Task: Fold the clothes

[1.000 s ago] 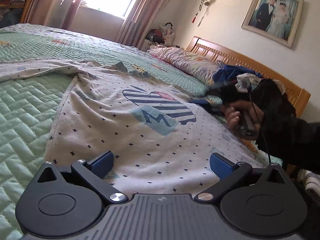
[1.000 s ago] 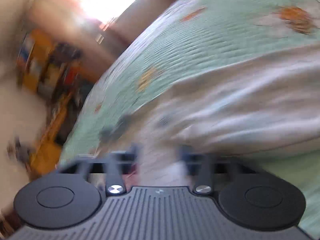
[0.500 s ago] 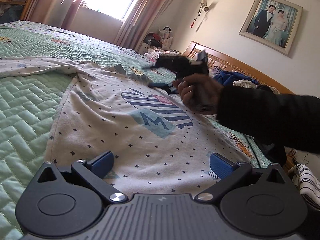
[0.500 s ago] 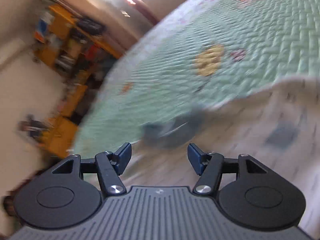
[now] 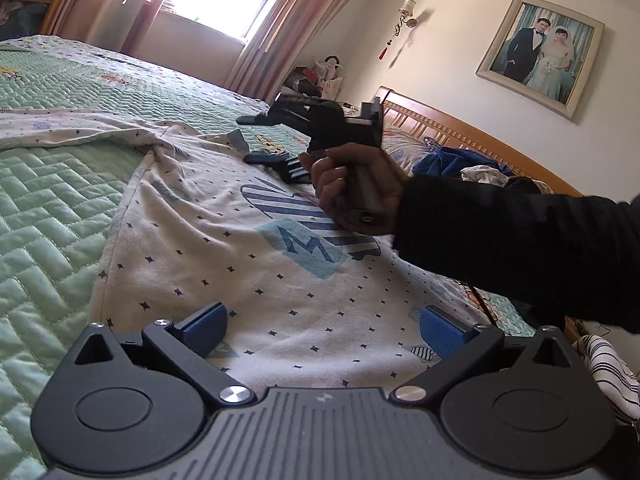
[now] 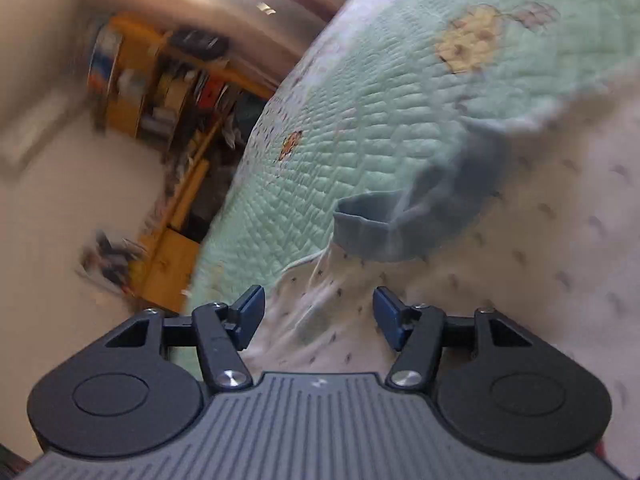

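Note:
A white shirt (image 5: 240,264) with small dark stars and a blue striped print with an M (image 5: 304,248) lies spread on the green quilted bedspread (image 5: 48,208). My left gripper (image 5: 324,320) hovers open over the shirt's near hem, with nothing between its pads. A hand in a dark sleeve (image 5: 520,232) holds my right gripper (image 5: 244,139) over the shirt's far end by the neckline. In the right wrist view the right gripper (image 6: 318,304) is closing over the shirt (image 6: 540,280), just short of the grey-blue collar (image 6: 400,220); its pads press on nothing.
A wooden headboard (image 5: 440,128) with a heap of blue and white clothes (image 5: 460,160) stands at the far right. Striped cloth (image 5: 612,368) lies off the bed's right edge. Orange shelves (image 6: 160,80) stand beyond the bedspread (image 6: 360,100).
The right hand has carried its gripper leftward across the shirt to the collar end, and its jaws went from shut to apart. The left gripper has stayed put.

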`<state>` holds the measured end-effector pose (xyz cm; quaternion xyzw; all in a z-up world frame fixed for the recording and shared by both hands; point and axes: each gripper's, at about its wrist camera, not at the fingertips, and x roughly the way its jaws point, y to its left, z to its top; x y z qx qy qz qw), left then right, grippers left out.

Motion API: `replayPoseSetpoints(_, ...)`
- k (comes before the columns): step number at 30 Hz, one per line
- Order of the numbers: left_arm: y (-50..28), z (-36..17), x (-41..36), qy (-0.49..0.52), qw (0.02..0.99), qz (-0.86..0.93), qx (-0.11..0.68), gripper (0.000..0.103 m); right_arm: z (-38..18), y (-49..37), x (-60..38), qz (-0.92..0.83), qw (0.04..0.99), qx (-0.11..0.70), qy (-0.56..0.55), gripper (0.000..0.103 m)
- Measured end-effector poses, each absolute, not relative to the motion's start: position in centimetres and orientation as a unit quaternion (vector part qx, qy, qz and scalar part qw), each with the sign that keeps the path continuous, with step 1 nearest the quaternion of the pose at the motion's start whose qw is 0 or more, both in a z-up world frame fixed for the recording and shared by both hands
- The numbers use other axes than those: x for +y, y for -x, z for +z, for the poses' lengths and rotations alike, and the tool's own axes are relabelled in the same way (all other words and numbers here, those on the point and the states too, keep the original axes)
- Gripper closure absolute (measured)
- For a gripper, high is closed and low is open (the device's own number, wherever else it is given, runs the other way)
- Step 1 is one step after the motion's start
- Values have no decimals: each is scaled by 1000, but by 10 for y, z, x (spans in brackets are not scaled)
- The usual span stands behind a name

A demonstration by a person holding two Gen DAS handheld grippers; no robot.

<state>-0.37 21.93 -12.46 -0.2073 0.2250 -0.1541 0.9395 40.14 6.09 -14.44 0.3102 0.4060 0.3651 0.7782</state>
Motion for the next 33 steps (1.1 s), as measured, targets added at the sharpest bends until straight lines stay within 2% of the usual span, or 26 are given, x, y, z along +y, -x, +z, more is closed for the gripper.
replayPoseSetpoints(1,4,-124,219,208,939,-154,225,1,-144,-409,52,345,789,401,-312,59)
replayPoseSetpoints(2,4,-125,220,208,939,-154,226,1,-145,-421,31,307,797,399,-333,66)
replayPoseSetpoints(4,3,-125,220,208,939,-155,227,1,-146,-434,-12,218,806,400,-378,101)
replayPoseSetpoints(5,3,-124,220,208,939,-155,227,1,-139,-430,-24,188,817,387,-384,88)
replayPoseSetpoints(6,3,-124,220,208,939,-154,228,1,-127,-418,-28,173,836,361,-376,60)
replayPoseSetpoints(7,2,-124,220,207,939,-154,229,1,-119,-407,-20,186,839,353,-371,43)
replayPoseSetpoints(8,2,-124,219,206,939,-153,230,1,-115,-397,-3,223,828,358,-369,39)
replayPoseSetpoints(15,4,-124,220,206,939,-156,229,1,-126,-379,135,389,753,438,-299,39)
replayPoseSetpoints(17,4,-124,220,207,938,-156,229,1,-122,-397,123,334,798,413,-285,49)
replayPoseSetpoints(18,3,-124,220,207,938,-155,230,1,-123,-409,110,300,805,410,-307,67)
replayPoseSetpoints(19,3,-124,219,206,938,-155,231,1,-122,-413,98,276,805,406,-334,68)
replayPoseSetpoints(20,2,-123,219,205,938,-154,232,1,-116,-409,89,259,810,394,-349,63)
replayPoseSetpoints(22,1,-123,217,201,939,-152,236,1,-103,-390,97,303,804,378,-344,34)
replayPoseSetpoints(23,1,-123,217,199,939,-152,236,1,-100,-382,109,332,796,381,-332,31)
replayPoseSetpoints(25,2,-123,217,199,939,-152,235,1,-102,-372,138,383,774,404,-303,31)
replayPoseSetpoints(27,2,-123,218,201,939,-153,233,1,-108,-384,156,376,792,408,-255,32)
replayPoseSetpoints(29,2,-124,219,203,939,-154,233,1,-113,-408,143,310,825,404,-244,51)
replayPoseSetpoints(30,2,-124,219,204,938,-154,232,1,-111,-410,134,300,817,405,-280,55)
replayPoseSetpoints(32,1,-124,219,203,938,-154,234,1,-106,-405,123,306,796,407,-326,46)
replayPoseSetpoints(33,0,-124,218,201,938,-153,236,1,-100,-389,129,348,782,410,-314,33)
